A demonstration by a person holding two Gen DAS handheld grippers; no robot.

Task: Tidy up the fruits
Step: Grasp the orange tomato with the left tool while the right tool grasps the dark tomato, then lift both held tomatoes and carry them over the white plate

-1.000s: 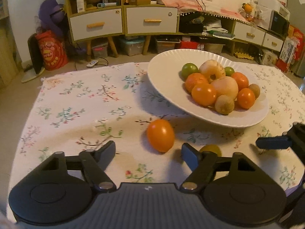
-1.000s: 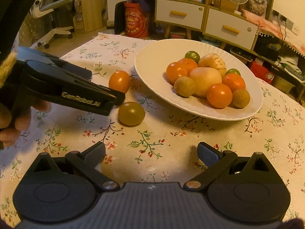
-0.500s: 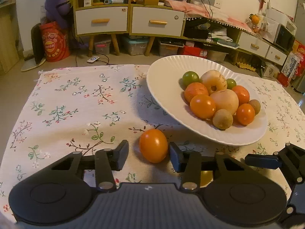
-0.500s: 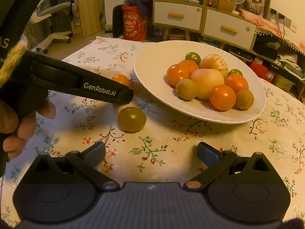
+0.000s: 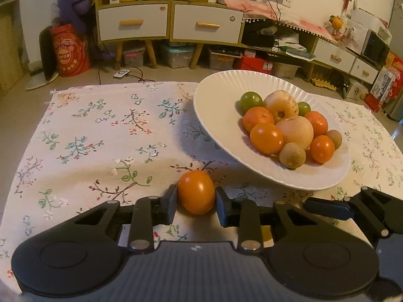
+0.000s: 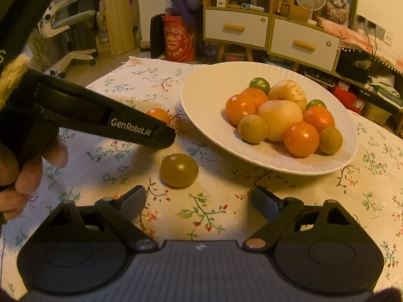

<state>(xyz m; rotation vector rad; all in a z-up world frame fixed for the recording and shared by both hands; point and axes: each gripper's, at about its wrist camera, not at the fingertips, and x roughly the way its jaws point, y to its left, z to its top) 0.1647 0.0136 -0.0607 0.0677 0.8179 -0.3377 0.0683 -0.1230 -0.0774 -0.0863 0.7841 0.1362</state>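
In the left wrist view, the left tool [image 5: 196, 202] is seen closing on an orange tomato [image 5: 196, 192] resting on the cloth-covered counter [image 5: 100, 138], just before the white plate [image 5: 272, 176] of fruit. The pickup is judged under way; a lift onto the plate is called for next.

In the right wrist view, the right tool [image 6: 199, 201] is narrowing with nothing between its fingers; a green tomato [image 6: 179, 170] lies just ahead.

A cream tablecloth [image 5: 105, 136] carries small sprigs of green leaves with pink and red blossoms. The ribbed plate [image 5: 219, 95] is plain white. On it lie orange, pale yellow, green and brownish fruits. An orange tomato [image 5: 196, 192] sits low in the frame; an olive-green tomato [image 6: 179, 170] lies centre. Both grippers are black.
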